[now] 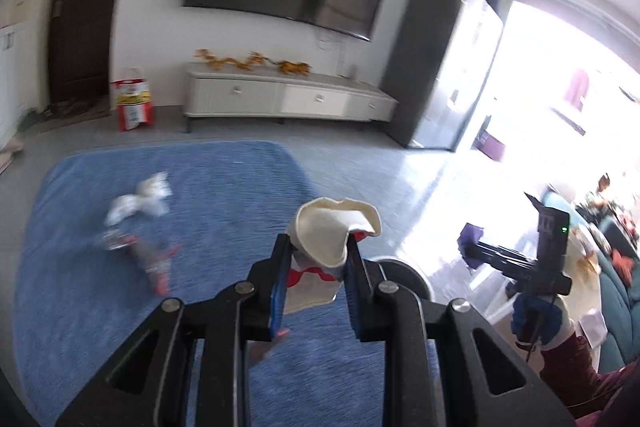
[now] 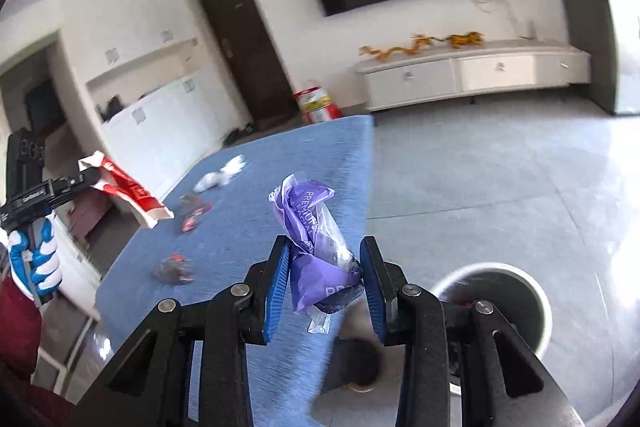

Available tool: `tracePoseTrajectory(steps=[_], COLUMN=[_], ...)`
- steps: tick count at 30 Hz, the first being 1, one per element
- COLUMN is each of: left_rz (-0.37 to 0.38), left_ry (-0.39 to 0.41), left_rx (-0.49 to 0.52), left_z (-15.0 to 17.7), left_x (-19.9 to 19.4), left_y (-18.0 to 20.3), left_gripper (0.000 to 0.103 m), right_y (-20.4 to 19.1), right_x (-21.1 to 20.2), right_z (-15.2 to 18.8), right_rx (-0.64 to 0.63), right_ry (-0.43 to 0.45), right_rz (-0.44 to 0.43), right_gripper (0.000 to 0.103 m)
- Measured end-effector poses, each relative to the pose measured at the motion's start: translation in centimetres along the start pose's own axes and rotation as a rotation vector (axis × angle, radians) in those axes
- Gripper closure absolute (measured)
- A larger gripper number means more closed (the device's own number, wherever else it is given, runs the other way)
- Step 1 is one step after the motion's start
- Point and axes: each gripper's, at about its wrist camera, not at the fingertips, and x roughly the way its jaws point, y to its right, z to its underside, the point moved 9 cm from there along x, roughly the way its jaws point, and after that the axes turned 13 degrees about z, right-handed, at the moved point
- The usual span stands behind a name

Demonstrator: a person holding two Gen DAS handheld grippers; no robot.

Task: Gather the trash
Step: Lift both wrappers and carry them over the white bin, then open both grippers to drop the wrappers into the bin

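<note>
Blue rug on grey tile; jaws clamped on crushed cup and purple wrapper.

Crinkly glossy purple plastic wrapper; matt blue cloth mat; glossy floor.

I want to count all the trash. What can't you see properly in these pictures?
- Inside of the white bin, right wrist view: the right gripper covers it.
- Dark trash pieces on the blue rug, left wrist view: too blurred to identify.
- White crumpled piece: blurred.
- Lower part of the purple wrapper: hidden between the jaws.
</note>
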Motion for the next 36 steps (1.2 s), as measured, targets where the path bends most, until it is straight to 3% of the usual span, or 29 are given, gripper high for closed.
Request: tracePoseTrajectory(steps=[11, 21, 26, 28, 29, 36], left_rz=[0.182, 0.206, 0.226, 0.223, 0.225, 0.212], left_ry=[-0.221, -0.365, -0.404, -0.413, -0.412, -0.388], left_rx=[0.068, 0.105, 0.062, 0.042, 0.036, 0.053], left_z=[1.0, 3.5, 4.5, 4.7, 4.7, 4.9], left_x=[17.4, 29.7, 33.7, 34.7, 35.0, 32.4], left_y=[9.2, 12.6, 12.8, 12.6, 12.6, 12.6], left_gripper=[0.079, 0.079, 0.075, 0.06, 0.059, 0.059], right_y=[10.5, 14.7, 16.1, 16.5, 16.8, 17.1], right_x=[1.3, 5.6, 8.1, 8.5, 8.5, 7.9], right_z=[3.4, 5.7, 6.2, 6.2, 6.2, 6.6], right_rx=[0.187, 0.273, 0.275, 0.281, 0.286, 0.285], right_ry=[-0.053, -0.129, -0.163, -0.166, -0.167, -0.172], right_rz=[0.102, 0.158, 0.207, 0.22, 0.225, 0.251], right_gripper=[0.068, 0.066, 0.064, 0.056, 0.055, 0.052])
